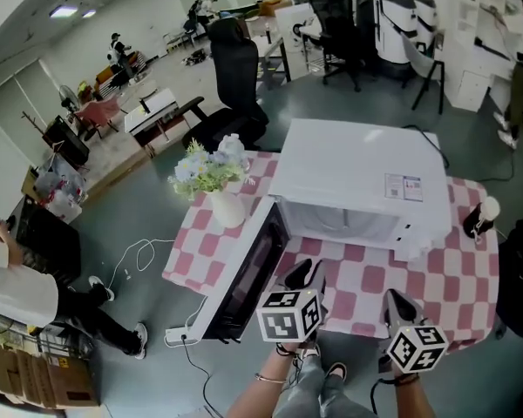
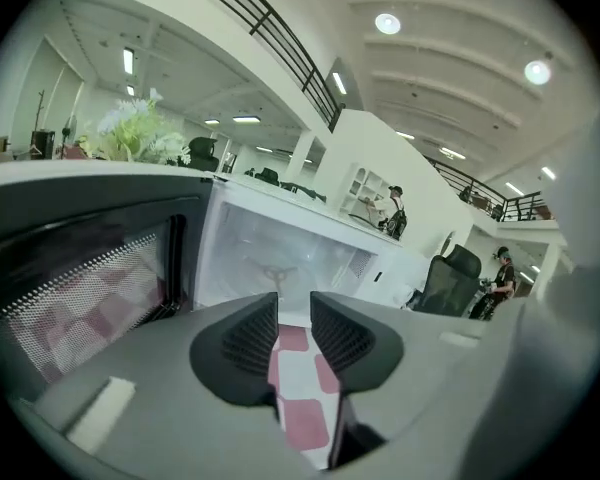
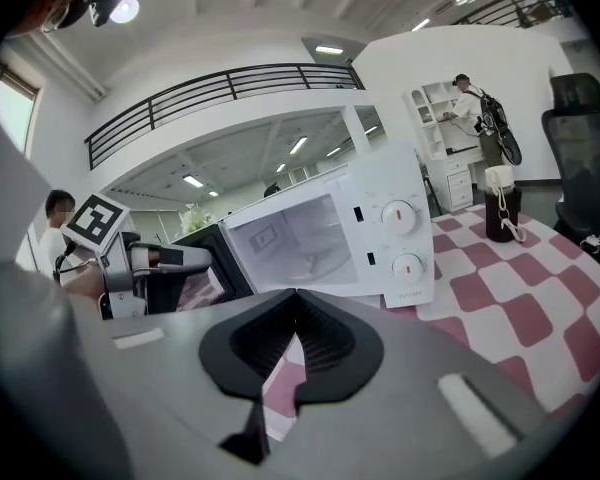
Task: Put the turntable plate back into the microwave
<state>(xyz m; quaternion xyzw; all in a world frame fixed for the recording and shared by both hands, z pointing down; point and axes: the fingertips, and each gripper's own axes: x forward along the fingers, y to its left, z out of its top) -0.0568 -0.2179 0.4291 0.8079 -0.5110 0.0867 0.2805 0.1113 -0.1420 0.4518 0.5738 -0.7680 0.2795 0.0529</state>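
Observation:
The white microwave stands on a pink-and-white checked table with its door swung open to the left. In the left gripper view the lit cavity shows a three-armed hub on its floor; a glass plate I cannot make out for sure. My left gripper hovers in front of the cavity, its jaws a narrow gap apart with nothing between them. My right gripper is to its right, below the control panel, jaws shut and empty.
A white vase of flowers stands at the table's left corner behind the door. A small dark bottle sits at the right edge. A power strip and cable lie on the floor. Office chairs and people are farther off.

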